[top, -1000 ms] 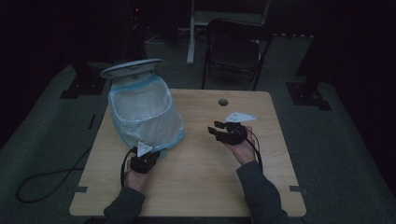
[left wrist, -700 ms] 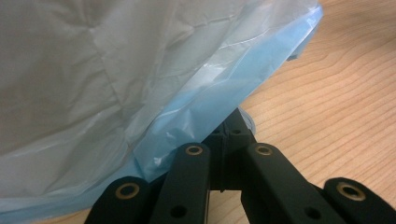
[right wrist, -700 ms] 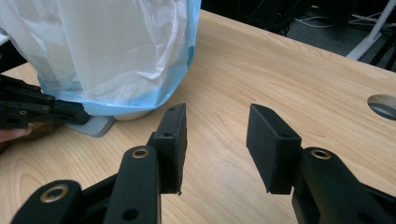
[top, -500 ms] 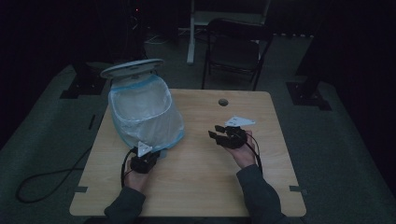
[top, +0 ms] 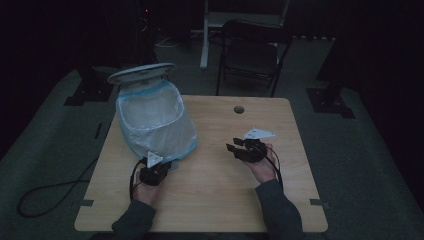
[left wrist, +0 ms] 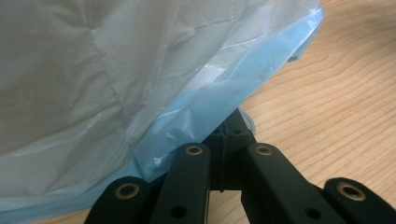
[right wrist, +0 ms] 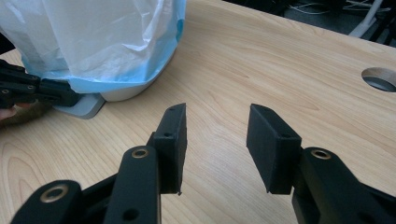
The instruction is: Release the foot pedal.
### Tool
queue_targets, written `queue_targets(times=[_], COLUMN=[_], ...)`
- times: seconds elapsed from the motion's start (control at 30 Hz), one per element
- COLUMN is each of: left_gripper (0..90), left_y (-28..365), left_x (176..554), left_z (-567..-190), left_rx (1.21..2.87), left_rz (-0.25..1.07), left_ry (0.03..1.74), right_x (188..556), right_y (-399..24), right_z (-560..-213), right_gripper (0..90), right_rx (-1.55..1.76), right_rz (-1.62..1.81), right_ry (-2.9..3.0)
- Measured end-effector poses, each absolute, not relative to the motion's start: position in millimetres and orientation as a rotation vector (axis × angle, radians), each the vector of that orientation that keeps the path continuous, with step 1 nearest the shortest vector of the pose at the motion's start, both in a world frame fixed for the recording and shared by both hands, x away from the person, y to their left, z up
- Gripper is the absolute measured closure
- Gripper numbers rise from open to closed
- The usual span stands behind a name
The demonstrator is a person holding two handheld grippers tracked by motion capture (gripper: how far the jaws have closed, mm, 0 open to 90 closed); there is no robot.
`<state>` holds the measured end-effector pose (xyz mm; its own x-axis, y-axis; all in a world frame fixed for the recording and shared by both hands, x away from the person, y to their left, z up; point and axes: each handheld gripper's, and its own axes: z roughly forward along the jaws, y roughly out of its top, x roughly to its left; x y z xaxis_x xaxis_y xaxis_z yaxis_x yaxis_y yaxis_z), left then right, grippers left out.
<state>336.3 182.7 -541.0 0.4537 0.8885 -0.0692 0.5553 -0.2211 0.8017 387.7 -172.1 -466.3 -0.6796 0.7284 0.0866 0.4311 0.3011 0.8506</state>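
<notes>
Landmark: the bin [top: 155, 122], lying tipped on the left part of the wooden surface [top: 215, 200], mouth toward you, lined with a white bag with a blue hem [top: 160, 150]. Its round lid [top: 141, 73] stands open at the far end.

Left of centre: your left gripper [top: 162, 165] sits at the bin's near edge, just at the blue hem. In the left gripper view its fingers [left wrist: 231, 135] are drawn together and the blue hem [left wrist: 233, 70] drapes right against them; whether plastic is actually pinched between them cannot be told, as the tips lie under the fold.

Right of the bin: your right gripper [top: 235, 148] is held well apart from it, pointing back toward the bin. In the right gripper view its fingers [right wrist: 175, 135] stand wide apart with only bare wood [right wrist: 280, 60] between them. The bin's rim and bag [right wrist: 107, 51] lie ahead to the left, and a cable hole [right wrist: 380, 79] is at far right.

Beyond the surface, behind the bin: a dark folding chair [top: 250, 55].
</notes>
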Motion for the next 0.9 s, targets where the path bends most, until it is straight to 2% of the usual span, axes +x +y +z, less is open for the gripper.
queue_targets(times=[0.9], left_gripper=[89.0], left_y=[184.5], left_x=[338.8], left_z=[-536.6], left_rx=[1.896], left_rz=[0.531], left_ry=[1.197], right_x=[388.7], right_y=[-182.3], right_z=[-469.8], right_gripper=[57.4], right_rx=[1.072], right_rz=[1.297], right_ry=[2.244])
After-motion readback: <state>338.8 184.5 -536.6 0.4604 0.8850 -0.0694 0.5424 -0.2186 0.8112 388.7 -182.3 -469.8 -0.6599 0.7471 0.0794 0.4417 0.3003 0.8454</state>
